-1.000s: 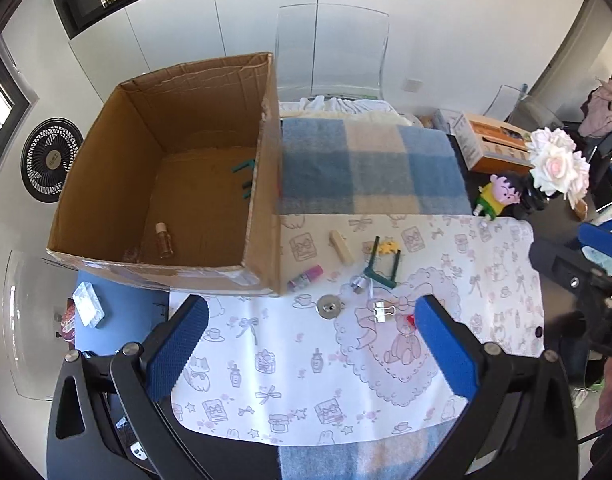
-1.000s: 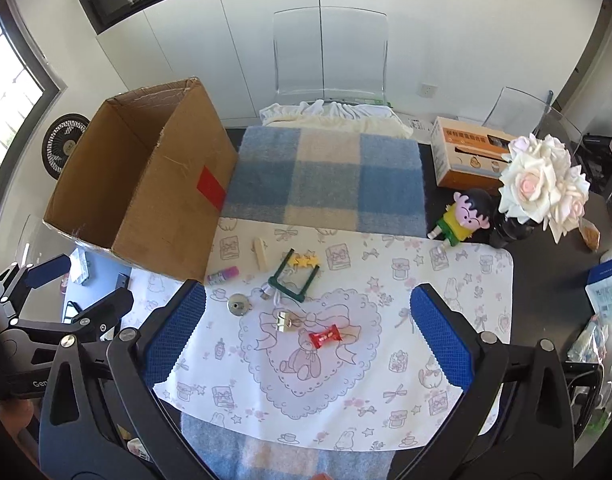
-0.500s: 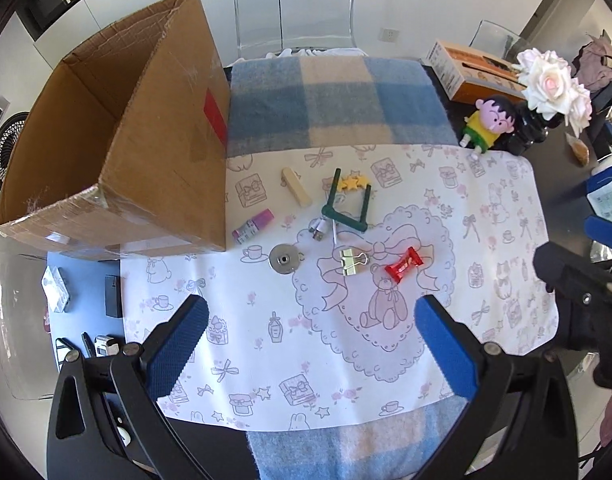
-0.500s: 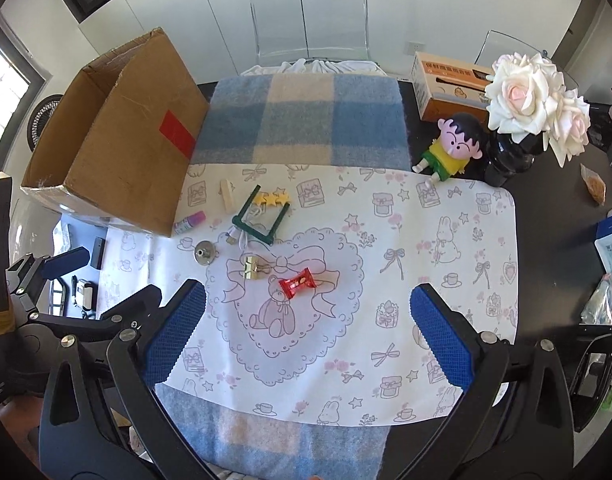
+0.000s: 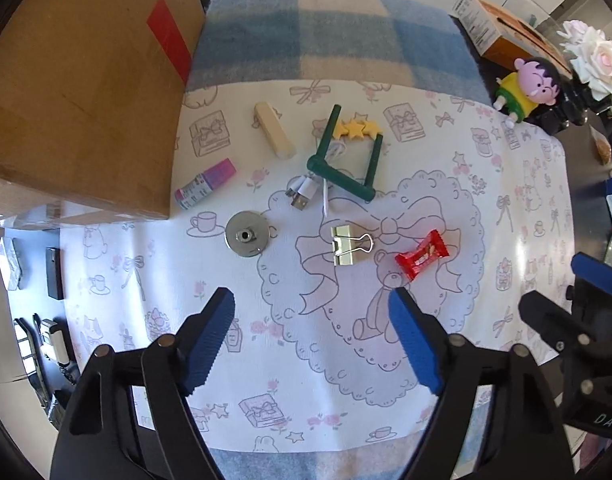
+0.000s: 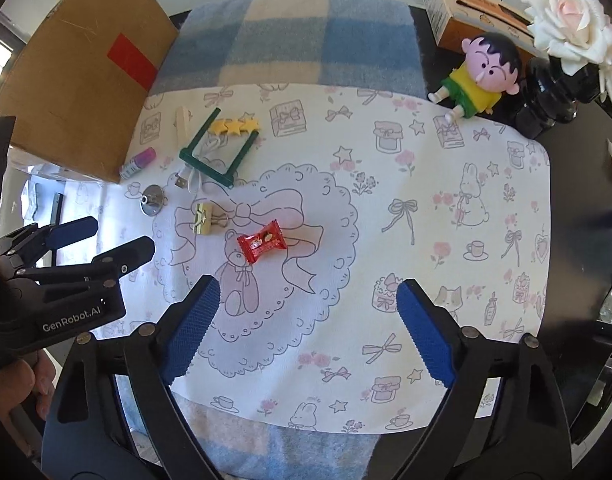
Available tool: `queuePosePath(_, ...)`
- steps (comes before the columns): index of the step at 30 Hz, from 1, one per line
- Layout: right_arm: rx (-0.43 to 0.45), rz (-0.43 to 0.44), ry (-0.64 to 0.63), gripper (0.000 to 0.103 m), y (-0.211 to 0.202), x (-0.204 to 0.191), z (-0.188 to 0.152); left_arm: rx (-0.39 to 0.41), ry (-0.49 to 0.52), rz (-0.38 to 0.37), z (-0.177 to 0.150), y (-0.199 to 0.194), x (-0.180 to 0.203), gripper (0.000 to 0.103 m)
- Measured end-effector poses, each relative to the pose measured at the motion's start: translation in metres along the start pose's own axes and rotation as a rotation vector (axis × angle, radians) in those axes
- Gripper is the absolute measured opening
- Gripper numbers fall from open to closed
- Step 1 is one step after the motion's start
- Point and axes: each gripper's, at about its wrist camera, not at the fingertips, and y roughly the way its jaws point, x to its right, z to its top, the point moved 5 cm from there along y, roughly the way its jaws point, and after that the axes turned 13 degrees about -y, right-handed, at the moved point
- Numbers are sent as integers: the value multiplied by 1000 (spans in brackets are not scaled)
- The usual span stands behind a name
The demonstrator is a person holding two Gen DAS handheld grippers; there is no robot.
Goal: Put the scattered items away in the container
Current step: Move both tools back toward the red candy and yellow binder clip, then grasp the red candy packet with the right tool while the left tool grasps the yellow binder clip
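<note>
Both grippers, left [image 5: 312, 338] & right [image 6: 303, 326], have just been narrowing, jaws apart w/ nothing between. Red candy [image 6: 261, 241] & binder clip [image 5: 350, 241] lie just ahead on printed mat [image 6: 426, 208]; cardboard box [image 5: 85, 92] far left. Center jaws over each item before pinching.

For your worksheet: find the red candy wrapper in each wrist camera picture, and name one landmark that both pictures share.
Left wrist view: red candy wrapper, right of centre, beside the gold binder clip.
Right wrist view: red candy wrapper, left of centre, lower right of that clip.
Shared landmark: the heart-shaped bear print beneath it.
</note>
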Motion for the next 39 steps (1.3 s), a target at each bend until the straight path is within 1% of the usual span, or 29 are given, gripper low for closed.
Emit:
queuePosePath(2,-13,13,-1,84,14,1,0,-19,-4,-7,0,12,3,75)
queuePosePath(5,-34,29,4,82,34,4,-1,-46,-4,-11,0,28,9,75)
queuePosePath(7,-46,37,5,79,47,6,-1,-63,-7,-12,0,37,14,73)
queuePosePath(8,-57,40,8,75,53,8,-1,-65,-4,-9,0,41,16,72)
queuePosePath(9,-68,45,13,72,59,9,-1,-67,-1,-3,1,45,18,69)
queuePosePath(10,-77,53,18,71,65,10,-1,-69,-2,0,1,48,20,64)
queuePosePath(13,-94,70,17,70,78,10,0,-78,-22,-1,4,55,23,61)
queuePosePath(20,-98,101,-28,69,92,0,13,-64,-28,12,12,59,28,61)
queuePosePath(21,-98,103,-35,69,94,-2,15,-71,-30,14,13,61,29,59)
queuePosePath(22,-99,107,-40,69,96,-4,17,-79,-31,17,13,63,29,51)
queuePosePath(24,-102,121,-48,66,99,-9,21,-89,-33,22,13,65,28,44)
queuePosePath(26,-98,127,-54,65,101,-14,25,-92,-39,24,12,66,27,42)
queuePosePath(28,-97,122,-61,65,102,-18,29,-94,-49,24,12,66,24,34)
queuePosePath(29,-94,122,-61,63,102,-20,31,-96,-54,21,11,66,24,32)
queuePosePath(30,-90,122,-60,58,102,-21,33,-98,-57,17,11,66,23,28)
queuePosePath(31,-89,120,-61,55,101,-22,35,-99,-60,15,11,66,23,27)
queuePosePath(33,-92,107,-70,37,101,-24,38,-102,-65,8,11,66,22,25)
queuePosePath(35,-97,101,-74,27,101,-24,40,-101,-67,4,10,64,21,22)
queuePosePath(37,-93,117,-60,21,101,-23,41,-99,-67,-6,14,63,21,15)
queuePosePath(39,-82,141,-37,19,98,-21,42,-103,-65,-17,13,62,22,15)
